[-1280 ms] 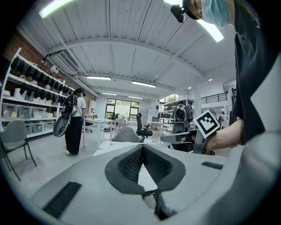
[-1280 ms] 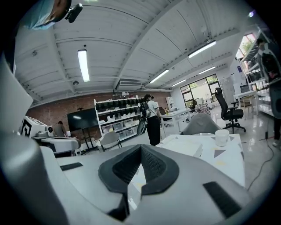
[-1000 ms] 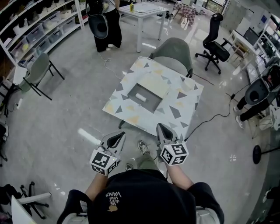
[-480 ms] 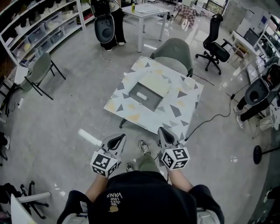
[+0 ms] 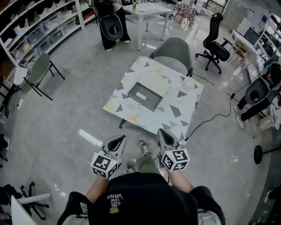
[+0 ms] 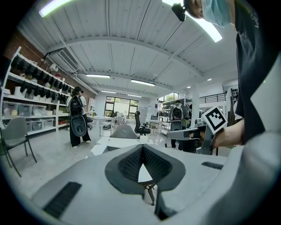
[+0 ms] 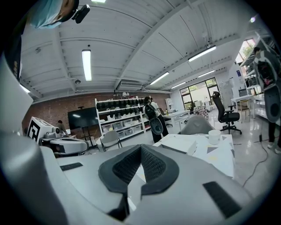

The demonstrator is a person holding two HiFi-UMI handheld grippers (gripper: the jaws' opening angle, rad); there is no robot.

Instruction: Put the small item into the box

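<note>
On a low table with a triangle pattern (image 5: 131, 115) stands an open grey box (image 5: 152, 104), its pale lid (image 5: 156, 83) folded back. A small white item (image 5: 141, 95) lies inside the box. Both grippers hang close to my body, well short of the table's near edge. My left gripper (image 5: 117, 139) (image 6: 141, 147) has its pads meeting at the tips with nothing between them. My right gripper (image 5: 161, 132) (image 7: 140, 147) is shut and empty too. The right gripper view looks over the table (image 7: 219, 154) from low down.
A white cup (image 5: 188, 82) (image 7: 214, 136) stands on the table's far right corner. A green chair (image 5: 174, 52) sits behind the table, a black office chair (image 5: 215, 38) further right. A person (image 5: 109, 22) stands by a white table (image 5: 145, 12). A cable (image 5: 210, 117) crosses the floor.
Both grippers have stayed in place near my body. The person at the back has moved to the right, toward the white table.
</note>
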